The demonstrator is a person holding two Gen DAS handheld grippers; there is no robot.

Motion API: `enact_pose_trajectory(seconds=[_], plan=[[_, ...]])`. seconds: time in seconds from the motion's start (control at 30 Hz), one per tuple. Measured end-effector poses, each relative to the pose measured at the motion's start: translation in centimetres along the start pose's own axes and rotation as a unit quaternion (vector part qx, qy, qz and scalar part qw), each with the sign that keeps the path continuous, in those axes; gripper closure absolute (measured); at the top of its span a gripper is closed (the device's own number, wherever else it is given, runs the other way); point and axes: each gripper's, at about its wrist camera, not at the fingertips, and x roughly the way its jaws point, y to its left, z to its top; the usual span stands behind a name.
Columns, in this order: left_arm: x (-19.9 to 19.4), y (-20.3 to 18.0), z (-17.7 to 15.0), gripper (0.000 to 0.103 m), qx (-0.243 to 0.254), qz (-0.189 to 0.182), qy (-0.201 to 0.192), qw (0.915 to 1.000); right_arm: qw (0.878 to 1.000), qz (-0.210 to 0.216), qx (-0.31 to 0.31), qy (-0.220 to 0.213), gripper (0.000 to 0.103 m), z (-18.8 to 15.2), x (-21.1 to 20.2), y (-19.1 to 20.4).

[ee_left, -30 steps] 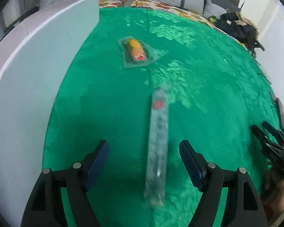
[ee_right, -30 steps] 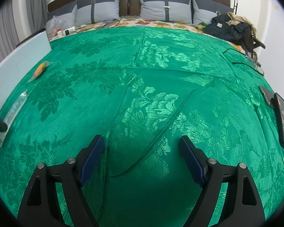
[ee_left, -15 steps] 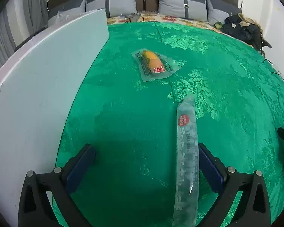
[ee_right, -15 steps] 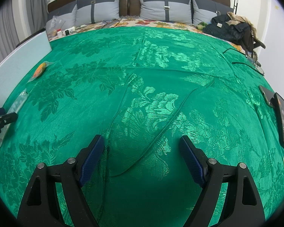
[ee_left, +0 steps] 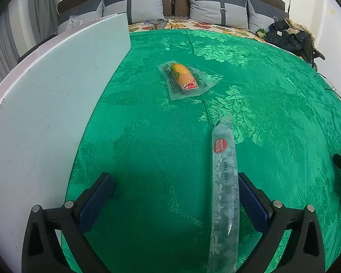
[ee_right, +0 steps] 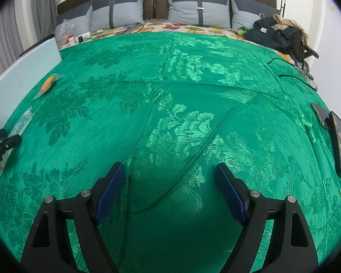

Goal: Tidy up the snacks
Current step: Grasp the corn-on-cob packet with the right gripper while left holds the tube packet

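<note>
Right now the left tongs [ee_left: 174, 201] stand spread wide over the green bedspread [ee_left: 250, 104], nothing pinched; the long clear snack stick [ee_left: 224, 182] lies loose just inside their right finger. Beyond the stick lies the corn-print snack packet [ee_left: 184, 78], near the white board [ee_left: 52, 104]. Placing looks done; next probably calls for lifting clear or fetching another snack. Only the right wrist view shows the right tongs [ee_right: 170, 190], spread and empty, and a phone [ee_right: 339, 145] well apart from the stick.

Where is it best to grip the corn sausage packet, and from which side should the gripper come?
Probably across the thick sausage body of the corn sausage packet, not its thin clear border. It lies flat and diagonal on the green cloth, so come from above with the open left gripper turned across its length.
</note>
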Motion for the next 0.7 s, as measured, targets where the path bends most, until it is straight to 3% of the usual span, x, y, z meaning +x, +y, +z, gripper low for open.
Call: enact_pose_trajectory(seconds=[0.2, 0.37, 0.43, 0.53, 0.7], plan=[[0.0, 0.0, 0.0, 0.000, 0.000, 0.000, 0.000, 1.0000, 1.000, 0.015, -0.018, 0.015, 0.011, 0.5, 0.3, 0.2], [0.0, 0.1, 0.0, 0.000, 0.000, -0.001, 0.000, 1.0000, 0.997, 0.040, -0.017, 0.063, 0.012, 5.3, 1.5, 1.9], [0.0, 0.1, 0.0, 0.000, 0.000, -0.001, 0.000, 1.0000, 0.995, 0.075, -0.019, 0.068, 0.012, 8.4, 2.1, 4.2], [0.0, 0.1, 0.0, 0.000, 0.000, -0.001, 0.000, 1.0000, 0.983, 0.141, -0.032, 0.112, 0.012, 12.9, 4.7, 9.4], [0.0, 0.1, 0.0, 0.000, 0.000, -0.001, 0.000, 1.0000, 0.968, 0.167, -0.095, 0.159, 0.014, 16.8, 8.4, 18.4]])
